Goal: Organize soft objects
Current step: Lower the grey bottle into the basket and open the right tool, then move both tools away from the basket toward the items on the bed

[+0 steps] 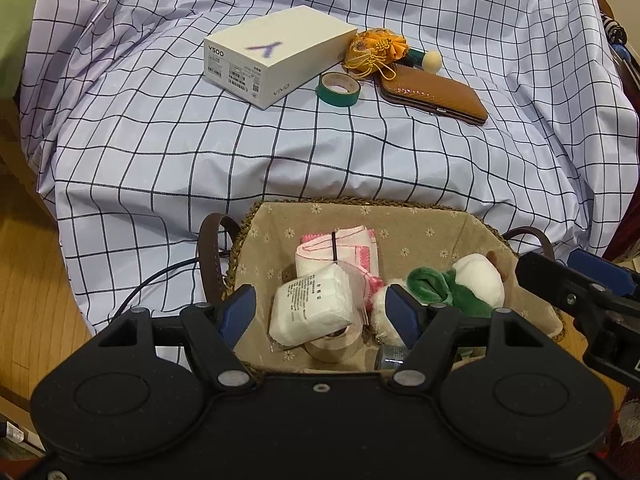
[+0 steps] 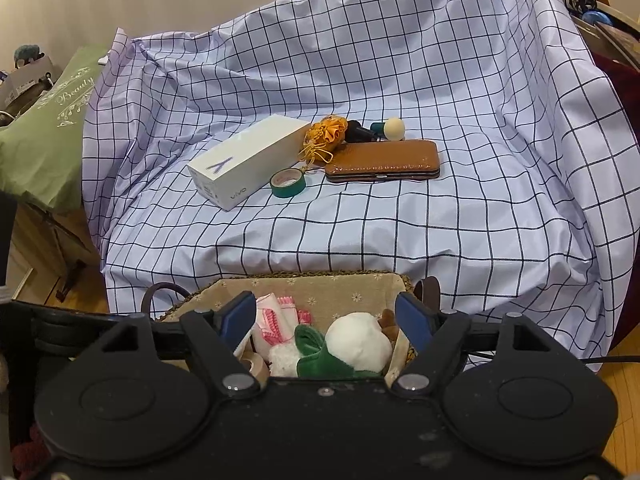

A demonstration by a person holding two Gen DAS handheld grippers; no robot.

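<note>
Both grippers hang over the basket (image 1: 472, 220) with jaws apart and nothing between the pads: the left gripper (image 1: 320, 312) above a white wrapped pack (image 1: 310, 306), the right gripper (image 2: 326, 322) above the plush (image 2: 352, 344). Soft things already sit inside — that plush, a pink-edged cloth (image 1: 348, 248), the pack (plus a tape roll (image 1: 332, 346) and something metallic I cannot identify, under the left finger). One soft piece seems left out: the orange pouch (image 1: 376, 50) on the checked sheet (image 1: 200, 152), well apart from the basket and wedged against the white box (image 1: 272, 54), touching the brown case (image 1: 436, 92), near the green tape (image 1: 340, 88). The risk is there — jaws closing on the pouch could catch its cords, nudge the box, or drag the brush (image 1: 428, 60) behind it. The loose sheet could also bunch up into the pinch.
</note>
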